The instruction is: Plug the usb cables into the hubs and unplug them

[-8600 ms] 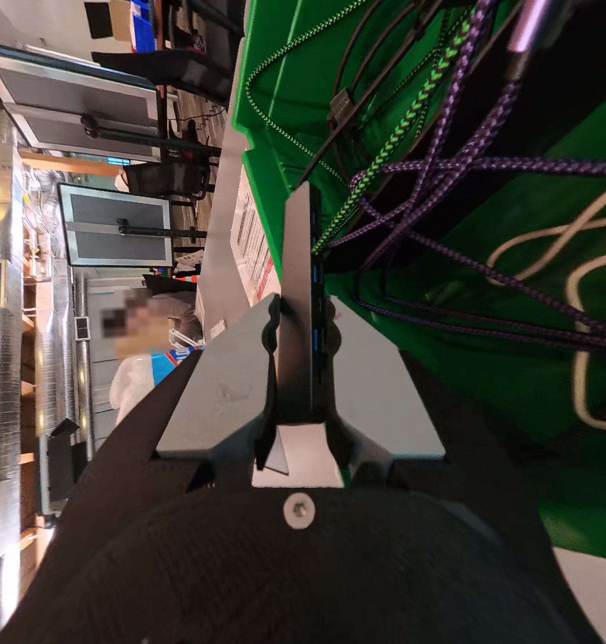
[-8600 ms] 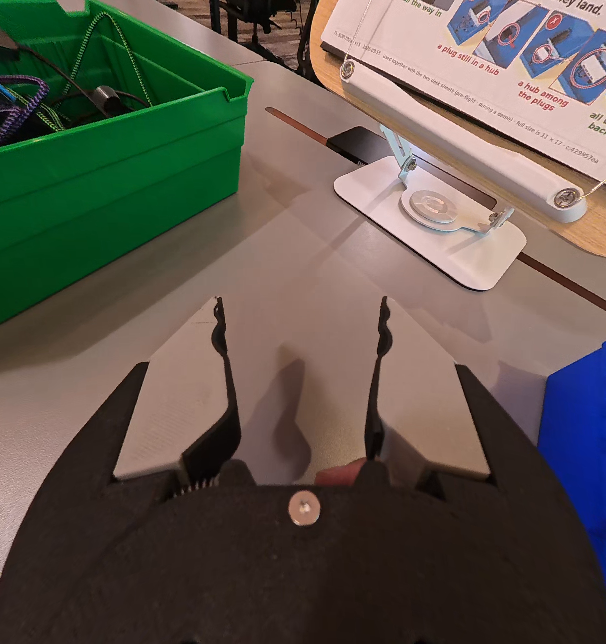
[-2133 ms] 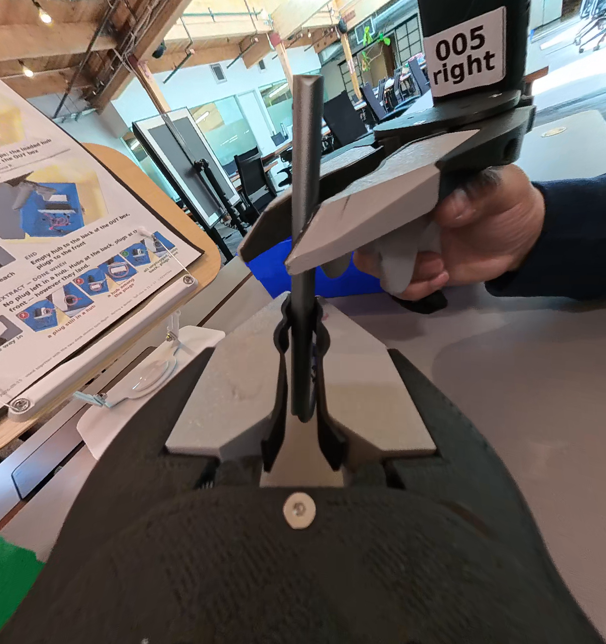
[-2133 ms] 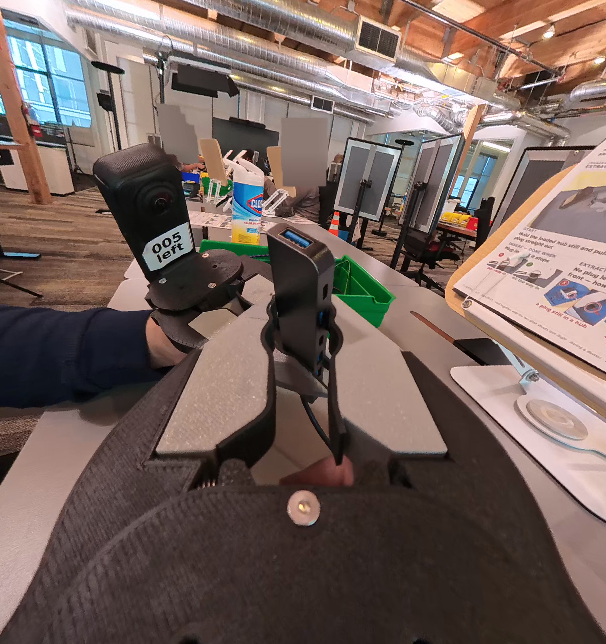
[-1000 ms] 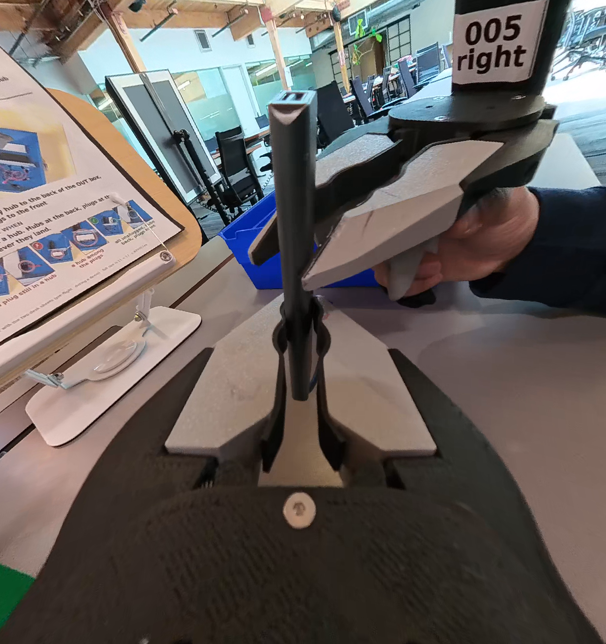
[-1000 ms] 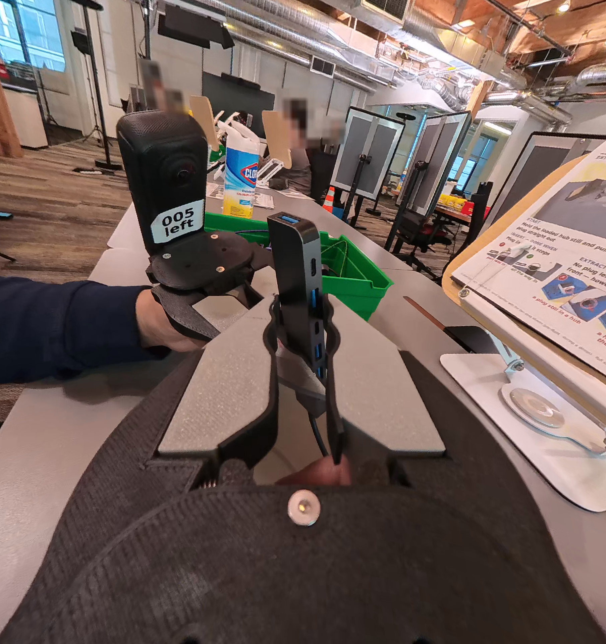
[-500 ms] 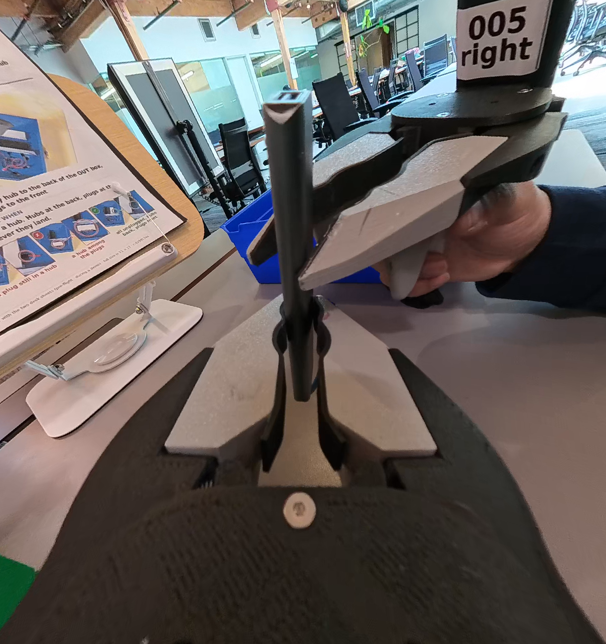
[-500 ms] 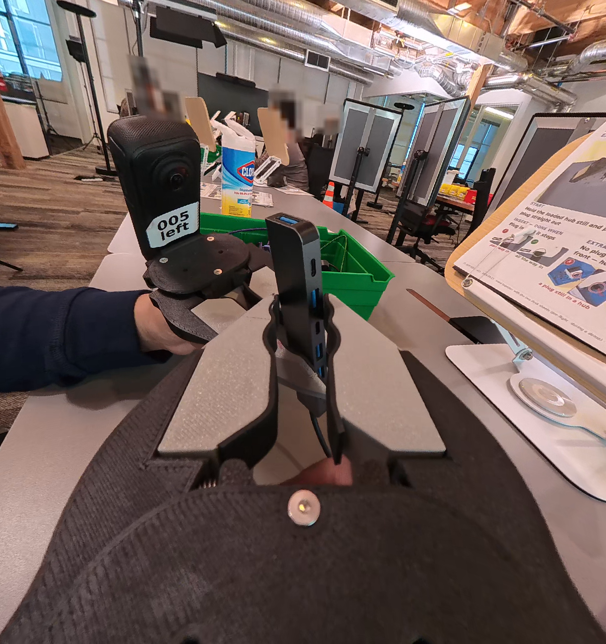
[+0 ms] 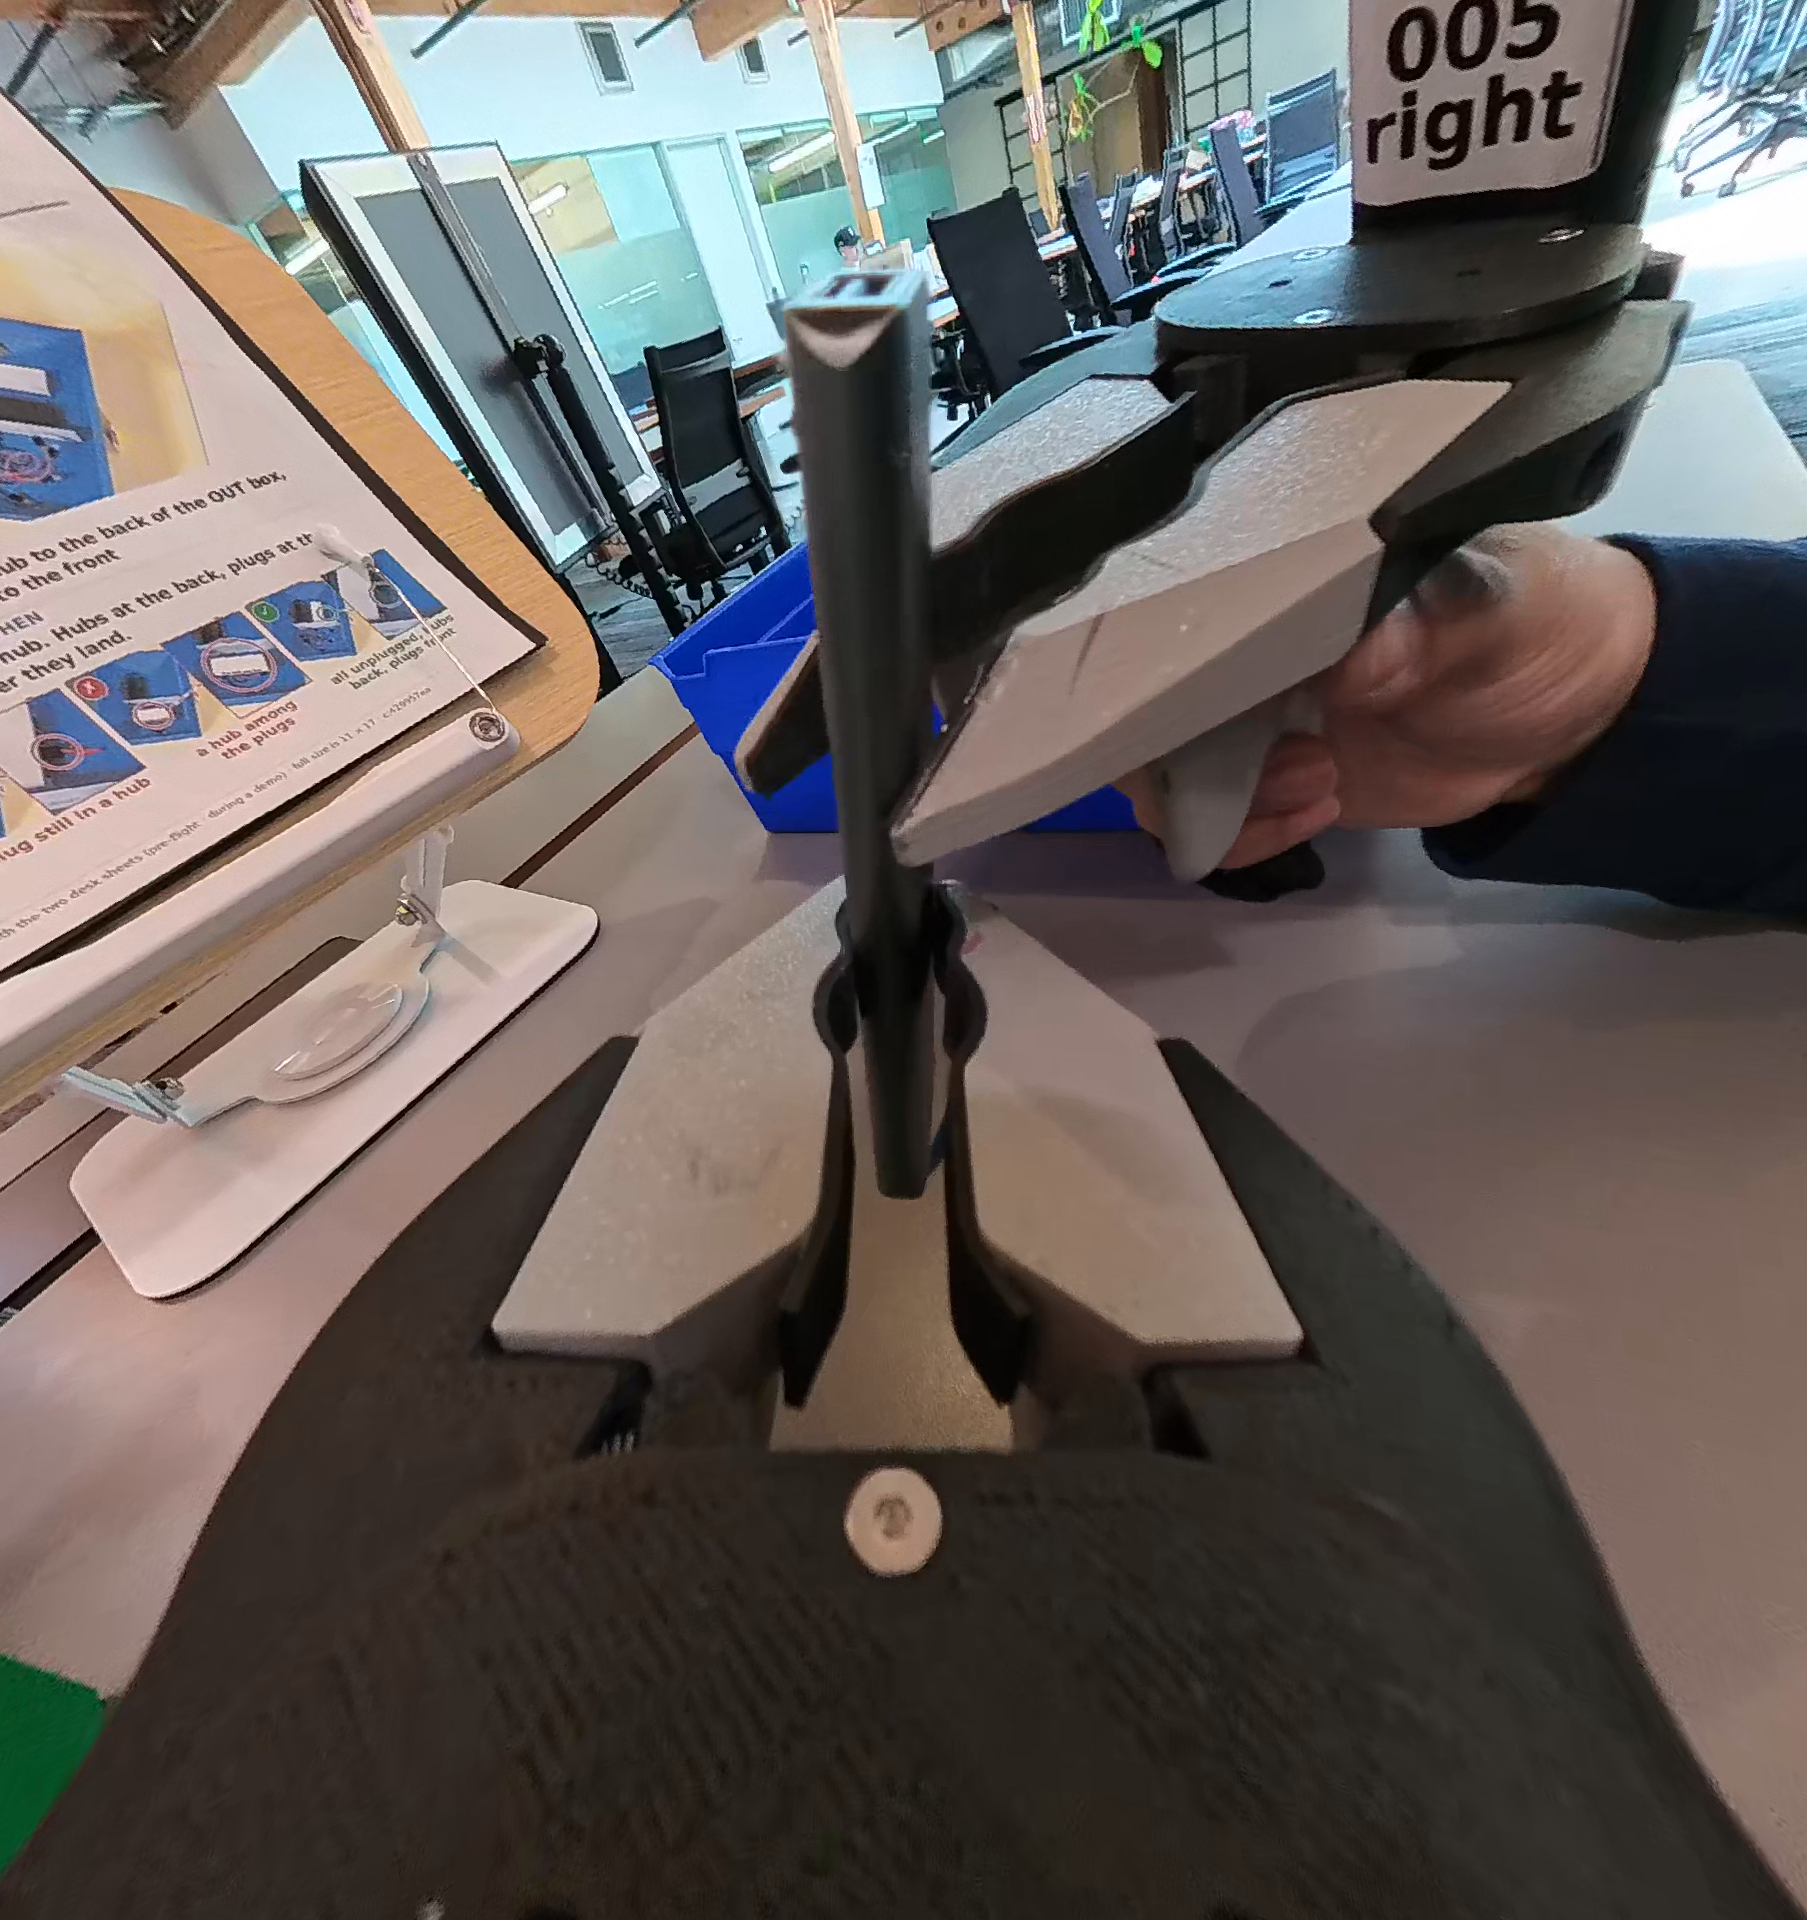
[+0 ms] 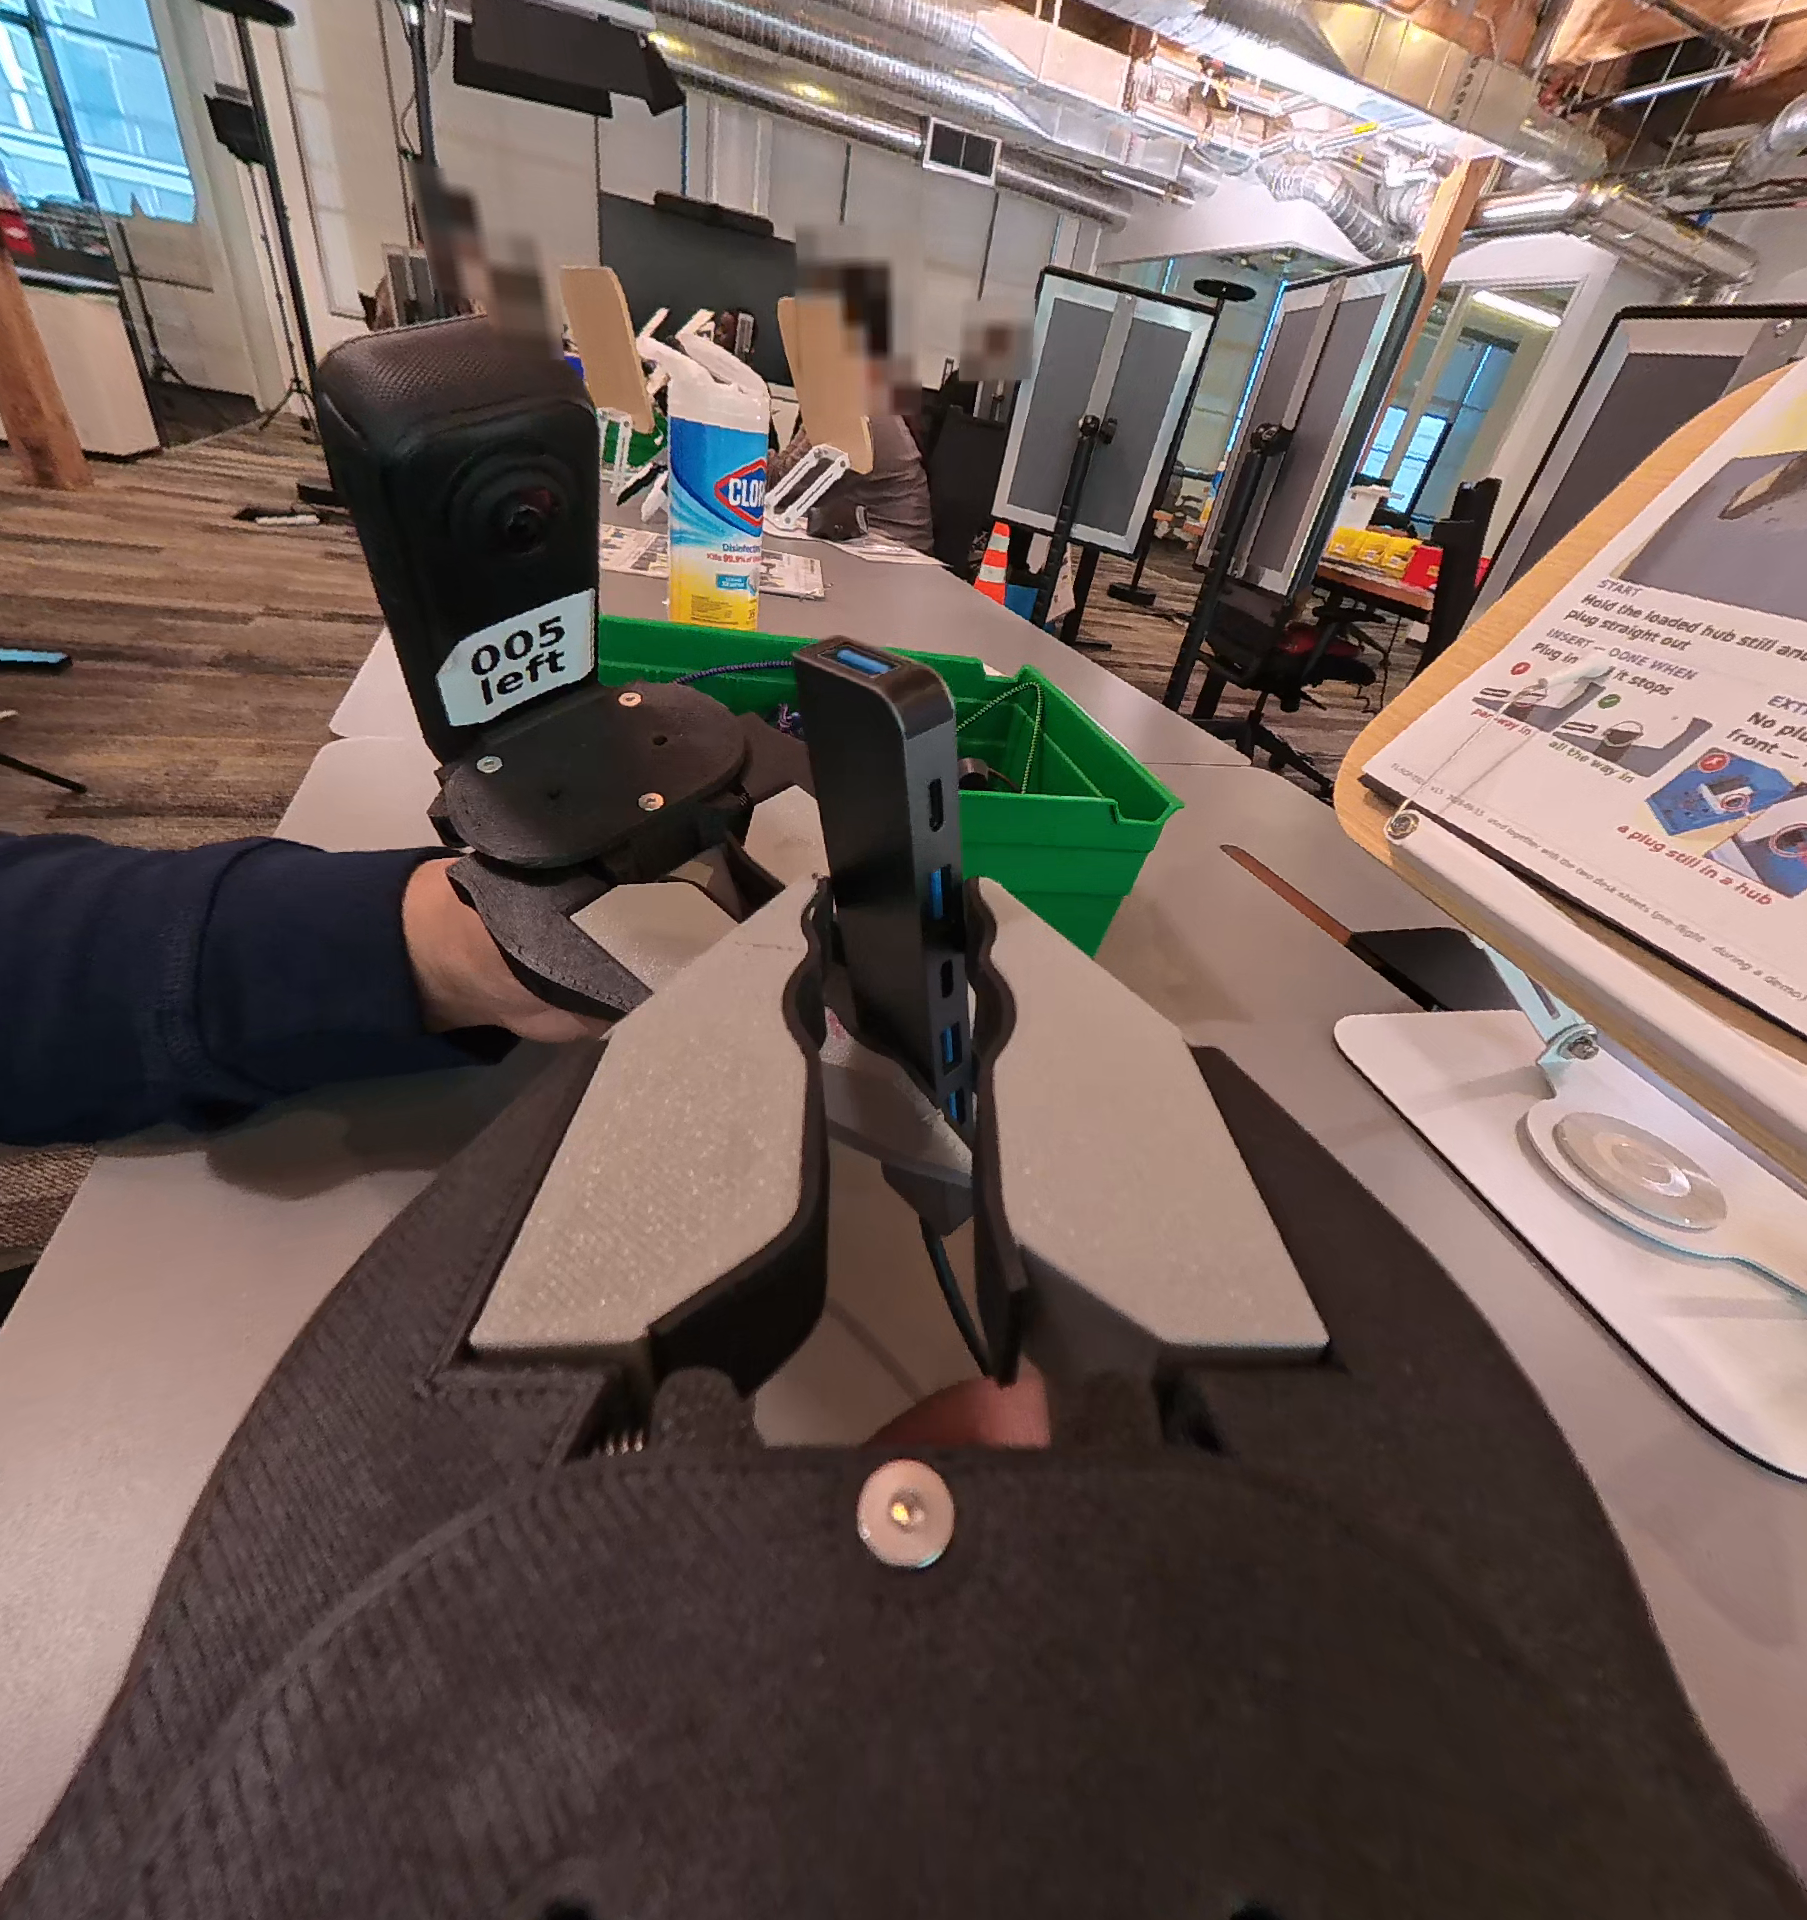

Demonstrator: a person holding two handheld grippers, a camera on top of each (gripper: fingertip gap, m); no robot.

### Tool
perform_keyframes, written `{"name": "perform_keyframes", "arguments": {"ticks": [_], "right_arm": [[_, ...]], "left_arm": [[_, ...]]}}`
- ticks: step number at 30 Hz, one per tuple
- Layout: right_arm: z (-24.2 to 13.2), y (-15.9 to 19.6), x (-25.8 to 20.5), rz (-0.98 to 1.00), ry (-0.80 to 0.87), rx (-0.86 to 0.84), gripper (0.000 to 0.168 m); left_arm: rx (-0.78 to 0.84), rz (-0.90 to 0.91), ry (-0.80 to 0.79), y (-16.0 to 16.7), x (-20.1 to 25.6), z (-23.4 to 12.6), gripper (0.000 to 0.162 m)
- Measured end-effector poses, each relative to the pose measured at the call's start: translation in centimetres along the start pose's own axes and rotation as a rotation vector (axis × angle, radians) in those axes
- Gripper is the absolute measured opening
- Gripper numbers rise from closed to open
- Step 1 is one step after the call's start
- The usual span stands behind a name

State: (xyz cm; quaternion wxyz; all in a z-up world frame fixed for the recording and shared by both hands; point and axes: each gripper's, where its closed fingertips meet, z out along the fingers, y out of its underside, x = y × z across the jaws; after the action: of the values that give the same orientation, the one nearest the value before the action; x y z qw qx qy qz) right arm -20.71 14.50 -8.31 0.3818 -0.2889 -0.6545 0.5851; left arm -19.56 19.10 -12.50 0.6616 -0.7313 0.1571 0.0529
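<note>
Hub (image 10: 883,831) standing upright above the worktop (image 9: 1501,1143), its long axis vertical, is being pinched by both grippers at once: the left gripper (image 9: 894,961) is clamping its lower end, the right gripper (image 10: 894,940) is clamping it just above, jaws crossing. Ports are facing the green bin (image 10: 1044,821); no plug seems seated. Judging by this, either gripper must be releasing before fetching a cable

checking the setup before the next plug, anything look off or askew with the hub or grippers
One oddity: both grippers are shut on the same dark grey hub, the left gripper low, the right gripper higher. It stands upright, every visible port empty. Nothing looks damaged or spilled.
</note>
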Motion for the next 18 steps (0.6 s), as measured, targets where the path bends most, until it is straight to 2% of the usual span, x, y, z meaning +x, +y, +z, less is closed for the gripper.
{"name": "perform_keyframes", "arguments": {"ticks": [10, 18], "right_arm": [[-0.08, -0.3, -0.27, -0.052, 0.006, 0.01, 0.022], [-0.17, -0.3, 0.39, -0.061, 0.047, 0.002, 0.02]], "left_arm": [[0.023, -0.014, 0.012, -0.39, 0.18, -0.09, 0.007], [0.029, 0.012, -0.069, -0.37, -0.53, 0.02, 0.011]]}}
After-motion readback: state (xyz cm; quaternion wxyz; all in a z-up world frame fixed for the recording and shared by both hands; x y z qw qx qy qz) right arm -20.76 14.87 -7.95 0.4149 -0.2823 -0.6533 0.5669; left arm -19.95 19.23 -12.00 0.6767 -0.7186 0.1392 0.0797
